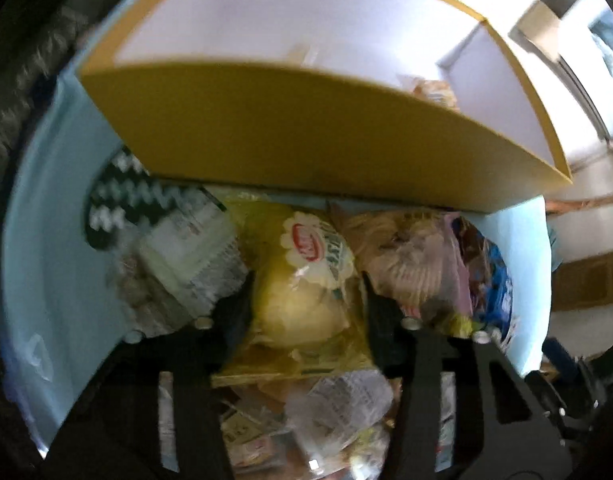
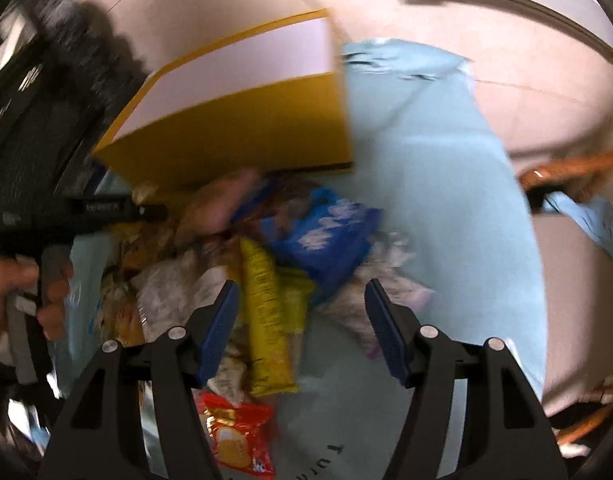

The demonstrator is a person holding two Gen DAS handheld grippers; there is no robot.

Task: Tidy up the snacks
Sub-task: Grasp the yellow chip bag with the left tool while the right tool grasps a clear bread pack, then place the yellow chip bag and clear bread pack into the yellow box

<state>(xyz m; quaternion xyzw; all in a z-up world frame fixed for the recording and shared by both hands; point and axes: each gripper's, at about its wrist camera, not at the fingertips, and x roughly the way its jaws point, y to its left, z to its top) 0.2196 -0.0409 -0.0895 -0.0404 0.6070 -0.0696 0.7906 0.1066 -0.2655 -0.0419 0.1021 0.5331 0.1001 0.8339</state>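
On the light-blue cloth (image 1: 58, 264), w/ a snack pile below the yellow cardboard box (image 1: 306, 140): left hand-held gripper (image 1: 306, 312) has its fingers pressed on both sides of a yellow snack packet (image 1: 302, 280), so it's gripping that. Right hand-held gripper (image 2: 302, 308) hangs over the pile, jaws apart, nothing clamped; a long yellow wrapper (image 2: 266, 320) lies between them, not touched. Blue snack bag (image 2: 326, 232) just beyond, red packet (image 2: 238, 432) nearer the camera. A hand (image 2: 18, 296) at left edge holds the other tool's handle.
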